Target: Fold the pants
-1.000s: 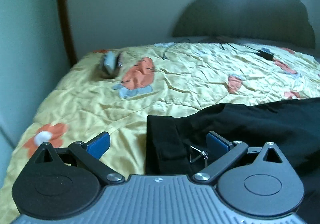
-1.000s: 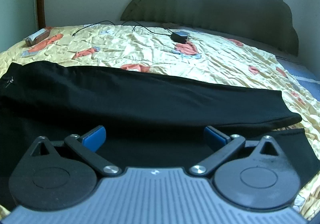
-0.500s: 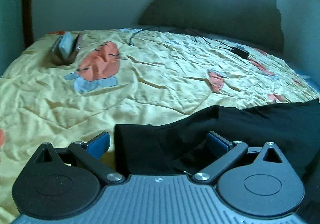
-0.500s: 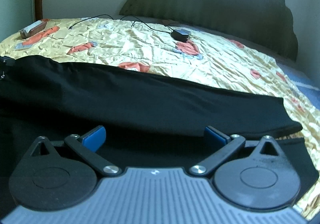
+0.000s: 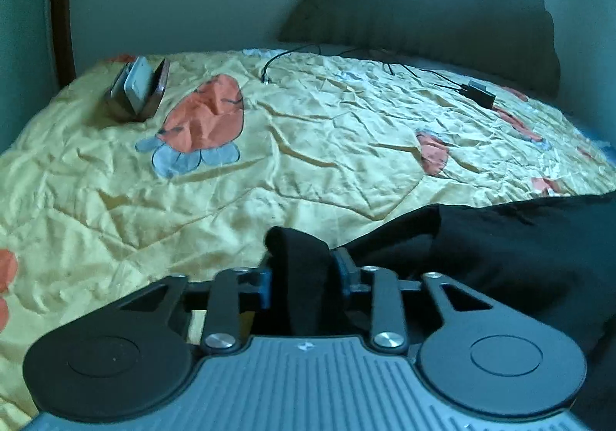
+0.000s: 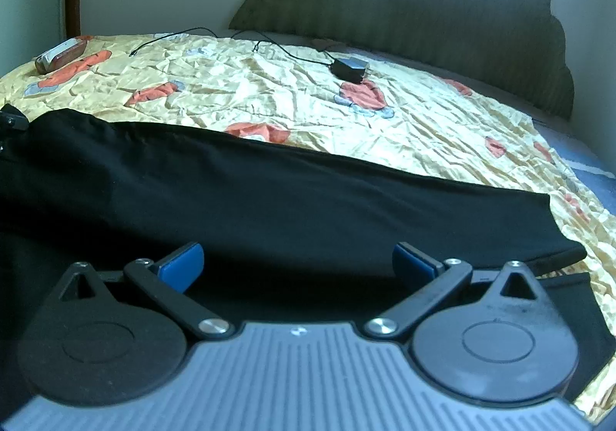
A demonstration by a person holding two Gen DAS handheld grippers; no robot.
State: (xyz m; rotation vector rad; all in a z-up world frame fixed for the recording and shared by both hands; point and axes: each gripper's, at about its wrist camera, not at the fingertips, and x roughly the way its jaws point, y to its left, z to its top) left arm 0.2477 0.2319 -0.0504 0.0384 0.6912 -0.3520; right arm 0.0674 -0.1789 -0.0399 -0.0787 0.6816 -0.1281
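Observation:
Black pants [image 6: 269, 192] lie stretched across a yellow flowered bedspread, waist end to the left, leg ends at the right. In the left wrist view my left gripper [image 5: 304, 277] is shut on a bunched fold of the pants [image 5: 300, 261] at the waist end; the rest of the cloth trails off to the right [image 5: 519, 234]. My right gripper [image 6: 298, 265] is open, its blue pads [image 6: 181, 263] spread wide just above the middle of the legs, holding nothing.
The bedspread [image 5: 308, 146] covers the whole bed. A small brown case with a white device [image 5: 138, 88] lies at the far left. A black charger and cable [image 6: 348, 69] lie near the dark headboard [image 6: 423, 19]. The bed's right edge [image 6: 589, 169] shows in the right wrist view.
My left gripper went from open to shut on the waist end of the pants, which now bunches up between the pads. My right gripper stayed open and shifted slightly.

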